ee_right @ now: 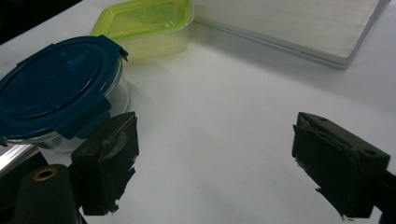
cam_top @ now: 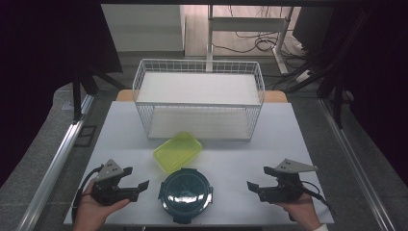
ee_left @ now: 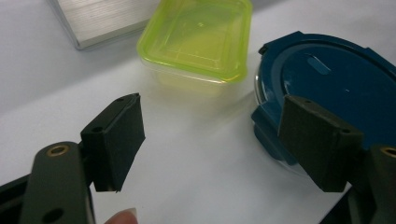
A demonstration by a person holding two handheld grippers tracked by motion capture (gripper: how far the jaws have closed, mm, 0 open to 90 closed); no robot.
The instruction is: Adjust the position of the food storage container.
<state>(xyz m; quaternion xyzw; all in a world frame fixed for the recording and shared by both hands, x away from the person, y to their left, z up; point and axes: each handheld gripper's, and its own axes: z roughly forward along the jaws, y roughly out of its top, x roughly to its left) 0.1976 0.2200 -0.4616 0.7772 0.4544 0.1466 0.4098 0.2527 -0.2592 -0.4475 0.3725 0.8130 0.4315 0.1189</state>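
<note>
Both tongs stand apart, empty: left gripper and right gripper flank the round box; best close in level from both sides, clear of the green box.

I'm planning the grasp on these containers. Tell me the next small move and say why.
Probably bring the left gripper in toward the round glass container with the dark blue clip lid. Its jaws stand open and empty beside that container, nearer it than the right gripper, which is open too. The rectangular container with the yellow-green lid lies farther back, before the white wire basket rack.
</note>
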